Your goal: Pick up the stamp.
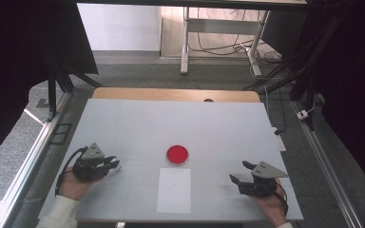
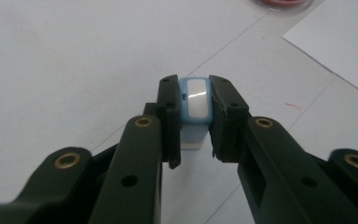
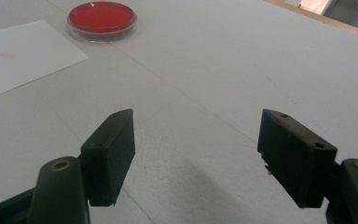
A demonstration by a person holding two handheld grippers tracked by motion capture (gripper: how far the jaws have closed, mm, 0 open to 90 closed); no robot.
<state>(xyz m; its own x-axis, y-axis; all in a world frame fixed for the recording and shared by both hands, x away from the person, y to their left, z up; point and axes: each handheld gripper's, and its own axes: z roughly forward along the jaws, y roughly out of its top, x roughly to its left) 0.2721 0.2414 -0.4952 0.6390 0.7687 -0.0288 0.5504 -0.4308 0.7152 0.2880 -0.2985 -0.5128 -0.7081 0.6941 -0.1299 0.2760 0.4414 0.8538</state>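
Two grippers: one in each hand, both low on the white table (image 1: 138,123), left gripper (image 1: 115,165) at the lower left of the high view, right gripper (image 1: 240,172) at the lower right.
Left jaws: clenched on a small light-blue block (image 2: 195,106); the left gripper view shows a black pad pressed flat against each of its long sides.
Block position in the jaws: right at the tips, between the two pads, its rounded top with a white glossy inset level with the pad ends; a paler lower part shows in the gap beneath.
Block position in the high view: a small pale speck at the tip of the left gripper, lower left of centre, too small there to make out its shape.
Block and table: whether it rests on the surface or hangs just above it cannot be told.
Right jaws: released and spread wide, bare table between them in the right gripper view (image 3: 196,158).
Red dish (image 1: 177,155): round, shallow, clear-rimmed, at the middle of the high view, between the two grippers and well apart from both.
White sheet (image 1: 174,190): lies flat just below the dish, at lower centre.
Hands: left hand (image 1: 72,186) with a pale sleeve at the lower left edge, right hand (image 1: 270,206) at the lower right edge.
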